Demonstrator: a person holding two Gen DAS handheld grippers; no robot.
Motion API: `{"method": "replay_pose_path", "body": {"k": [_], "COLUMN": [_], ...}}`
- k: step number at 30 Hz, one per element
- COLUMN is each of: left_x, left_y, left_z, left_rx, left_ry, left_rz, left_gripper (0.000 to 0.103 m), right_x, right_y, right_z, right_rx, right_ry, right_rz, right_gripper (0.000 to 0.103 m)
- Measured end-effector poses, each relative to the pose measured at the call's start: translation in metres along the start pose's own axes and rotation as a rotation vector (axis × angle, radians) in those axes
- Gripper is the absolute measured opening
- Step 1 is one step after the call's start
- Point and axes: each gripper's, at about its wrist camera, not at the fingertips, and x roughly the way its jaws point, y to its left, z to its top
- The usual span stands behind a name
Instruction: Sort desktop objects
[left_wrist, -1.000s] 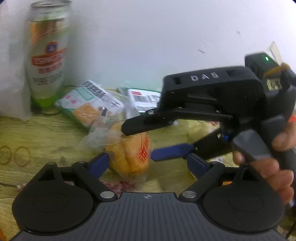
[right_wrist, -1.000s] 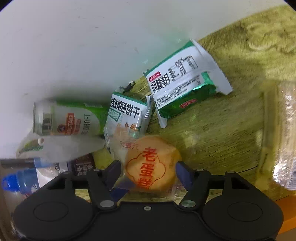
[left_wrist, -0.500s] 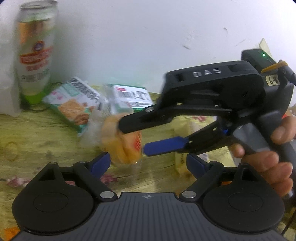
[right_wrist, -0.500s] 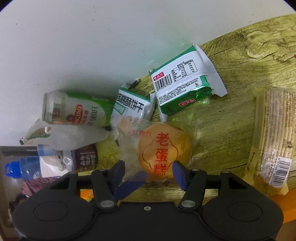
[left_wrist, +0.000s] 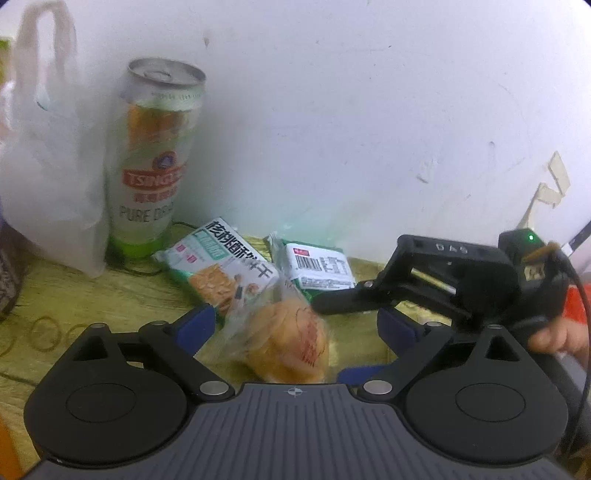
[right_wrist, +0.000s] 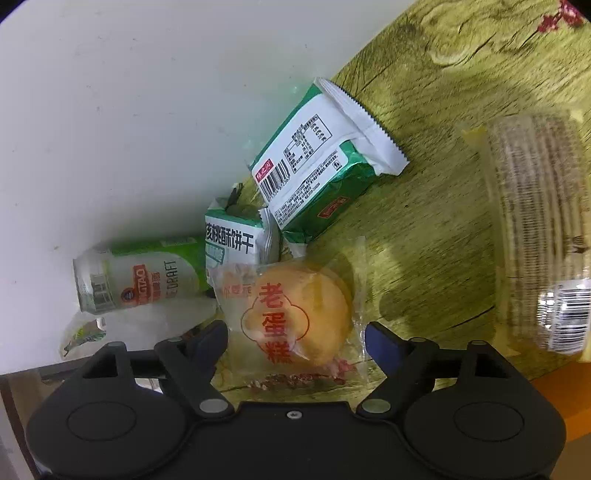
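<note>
A: Seen from the right wrist: right gripper (right_wrist: 295, 338) spread wide, jaws released, blue fingers either side of the wrapped egg cake (right_wrist: 295, 317) without touching the cake itself; right finger at the edge of the clear wrapper, contact hard to judge.

B: And lying where?

A: Flat on the wooden table (right_wrist: 424, 229), red characters facing up; partly overlapping the walnut biscuit packet (right_wrist: 234, 236); just beyond that, a green-and-white snack packet (right_wrist: 317, 162) with its barcode side up, close to the white wall (right_wrist: 129, 110).

B: Anything further off?

A: Beer can (right_wrist: 136, 278) near the wall beside the biscuit packet; a long clear pack of crackers (right_wrist: 543, 229) well apart on the other side, blurred.

B: From the left wrist?

A: Left gripper (left_wrist: 291, 328) also released, jaws wide apart, holding nothing; same cake in front, between its blue fingers; beer can upright by the wall, white plastic bag (left_wrist: 48, 166) touching it; rubber bands (left_wrist: 55, 334) on the table near the bag; right gripper's black body reaching in from the side, hand (left_wrist: 561, 332) on its handle.
</note>
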Motion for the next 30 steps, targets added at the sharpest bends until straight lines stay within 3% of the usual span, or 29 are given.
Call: {"method": "replay_pose_path", "body": {"k": [7,21,24,30], "left_x": [0.017,0.018,0.014,0.005], "left_y": [-0.007,-0.033,-0.033,-0.031], "left_z": [-0.01,-0.035,-0.036,-0.037], "left_rx": [0.043,0.115,0.127,0.151], "left_ry": [0.084,0.215,0.208,0.192], "left_rz": [-0.02,-0.113,-0.105,-0.087], "left_gripper": [0.096,0.097,0.096,0.096], "right_x": [0.011,-0.013,-0.016,-0.036], "right_y": [0.001,0.014,0.015,0.026], "right_z": [0.002,-0.007,-0.012,-0.015], "right_rx": [0.002,-0.101,-0.121,-0.246], "right_ry": [0.009,-0.001,0.007,-0.087], "right_rz": [0.028,0.001,0.004,-0.074], "right_gripper": [0.081,0.069,0.065,0.058]}}
